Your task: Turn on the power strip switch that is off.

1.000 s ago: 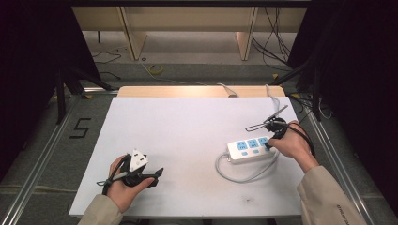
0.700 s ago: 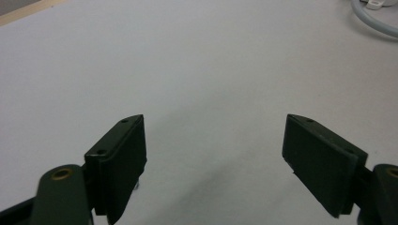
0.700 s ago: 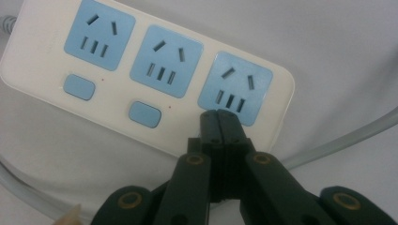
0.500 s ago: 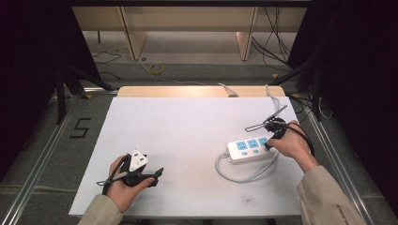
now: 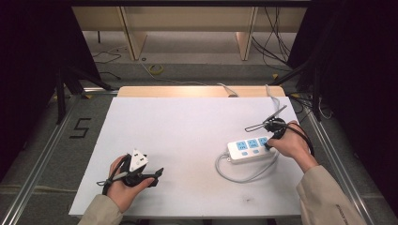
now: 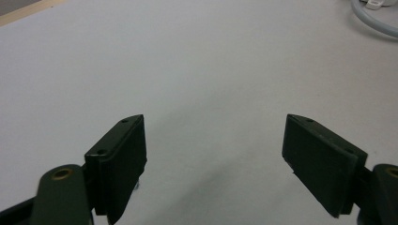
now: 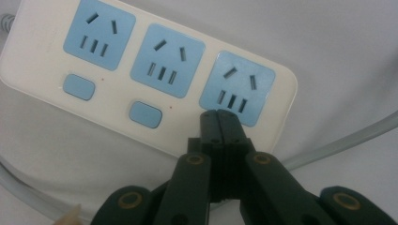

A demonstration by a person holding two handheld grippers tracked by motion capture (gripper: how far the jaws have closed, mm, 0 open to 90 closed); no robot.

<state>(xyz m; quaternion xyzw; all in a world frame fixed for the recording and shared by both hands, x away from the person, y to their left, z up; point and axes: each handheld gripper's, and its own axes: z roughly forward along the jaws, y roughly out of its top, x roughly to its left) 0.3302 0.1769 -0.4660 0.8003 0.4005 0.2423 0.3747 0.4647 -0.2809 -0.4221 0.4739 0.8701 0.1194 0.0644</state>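
Pressing with closed jaws is the step in hand: the right gripper (image 7: 218,112), its two black jaws shut flat against each other with nothing between them, rests its tip on the power strip (image 5: 249,151), just below the third blue socket (image 7: 237,87), about where that socket's switch button would sit in line with the two blue buttons (image 7: 146,114) visible beside it; the jaws cover the spot, so the button itself cannot be made out. The strip lies on the right side of the white table (image 5: 187,136), its grey cable (image 5: 234,176) looping toward the near edge.

To do this well, the person should probably keep the jaws shut so the tip acts as one firm finger, push straight down rather than at a slant, and stay clear of the socket slots just above. The strip is light and unheld, so a sideways shove could slide it across the smooth surface.

The left gripper (image 6: 213,154) sits well apart at the near left, jaws spread wide and empty over bare tabletop; it could steady the strip if needed.
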